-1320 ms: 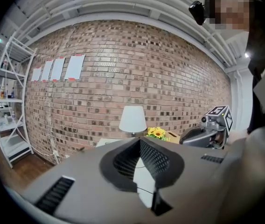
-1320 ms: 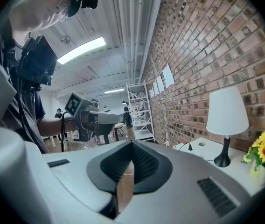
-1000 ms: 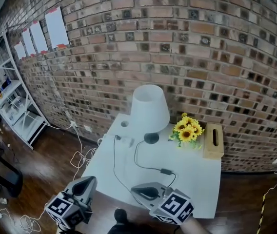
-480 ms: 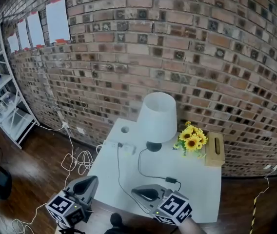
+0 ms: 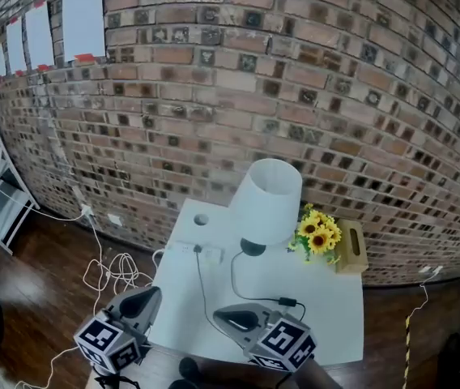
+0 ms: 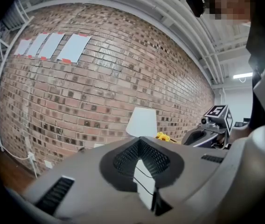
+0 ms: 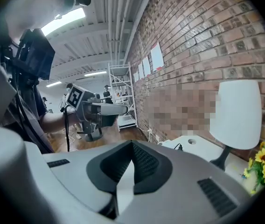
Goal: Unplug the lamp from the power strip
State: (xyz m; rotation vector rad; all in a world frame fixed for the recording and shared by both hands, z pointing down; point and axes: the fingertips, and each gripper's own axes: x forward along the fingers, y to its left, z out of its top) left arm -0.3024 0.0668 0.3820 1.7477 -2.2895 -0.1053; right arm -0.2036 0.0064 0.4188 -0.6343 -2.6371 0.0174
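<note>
— Is the plug [image 5: 197,249] seated in the strip [image 5: 183,250]?
— Too small to tell; it seems so. The cord [image 5: 200,286] runs behind the right gripper [image 5: 223,316]. The bottom edge cuts off the left gripper [image 5: 138,301] at its cube.

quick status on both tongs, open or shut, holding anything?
Left tongs: closed, holding nothing.
Right tongs: closed, holding nothing.
</note>
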